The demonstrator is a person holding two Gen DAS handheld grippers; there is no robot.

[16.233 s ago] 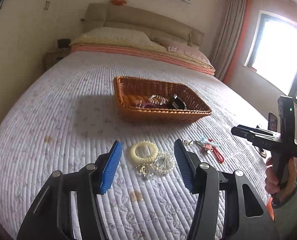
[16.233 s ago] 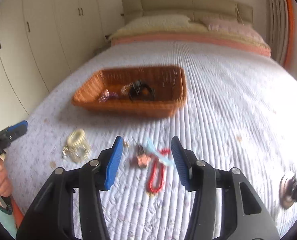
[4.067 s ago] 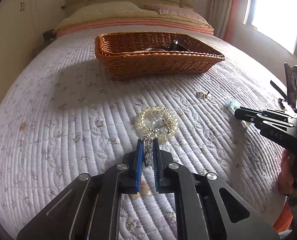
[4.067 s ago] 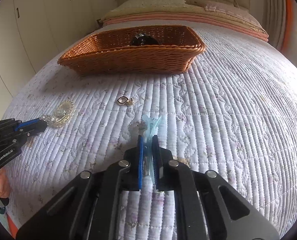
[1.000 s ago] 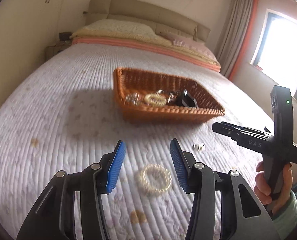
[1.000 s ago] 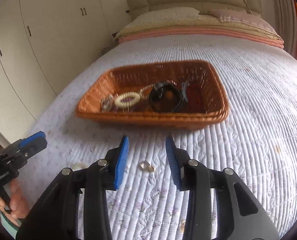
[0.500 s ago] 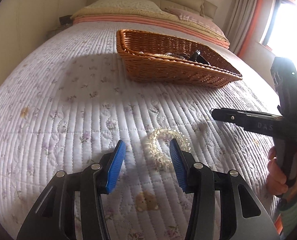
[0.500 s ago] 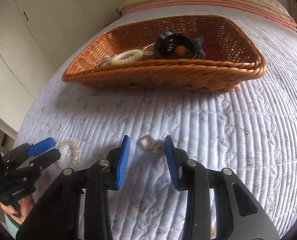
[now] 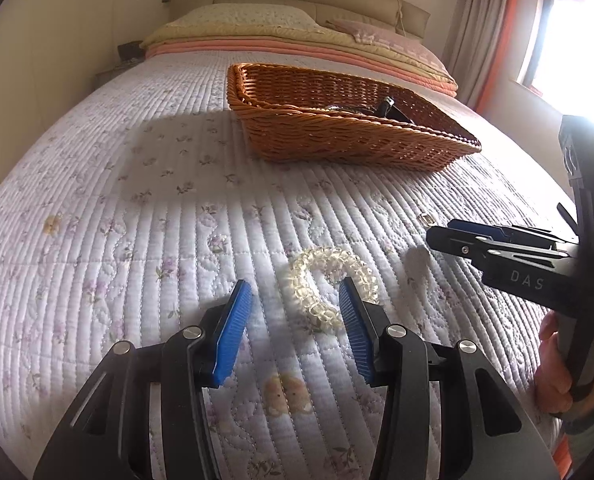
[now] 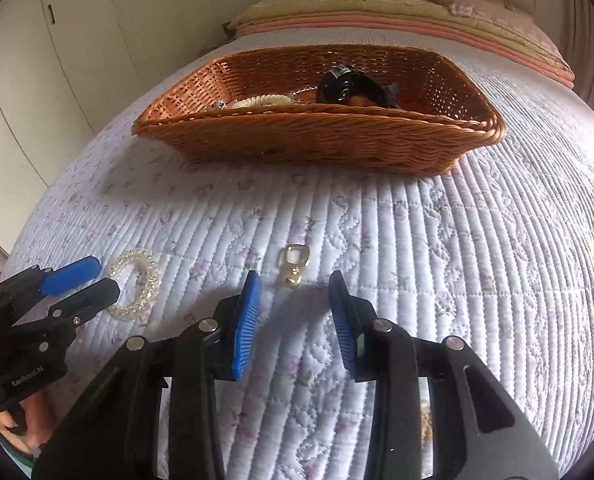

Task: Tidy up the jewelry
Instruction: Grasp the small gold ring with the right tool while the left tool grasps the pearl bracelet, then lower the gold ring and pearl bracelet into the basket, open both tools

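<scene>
A clear coiled bracelet (image 9: 329, 282) lies on the quilt; it also shows in the right wrist view (image 10: 134, 283). My left gripper (image 9: 295, 294) is open, low over the quilt, its blue pads either side of the bracelet's near edge. A small gold earring (image 10: 293, 266) lies on the quilt. My right gripper (image 10: 295, 284) is open, just short of the earring, empty. The wicker basket (image 9: 349, 140) stands further up the bed (image 10: 325, 140) and holds a cream coil band (image 10: 263, 101), a black clip (image 10: 343, 84) and other pieces.
The bed's quilt (image 9: 137, 208) spreads all around. Pillows (image 9: 249, 20) and the headboard lie behind the basket. White wardrobes (image 10: 57, 40) stand at the left, a window (image 9: 569, 28) at the right. The bed's edge is near my hands.
Both grippers have dropped lower and moved forward. The left pads now flank the clear bracelet; the right pads sit just short of the gold earring. Both stay open.
</scene>
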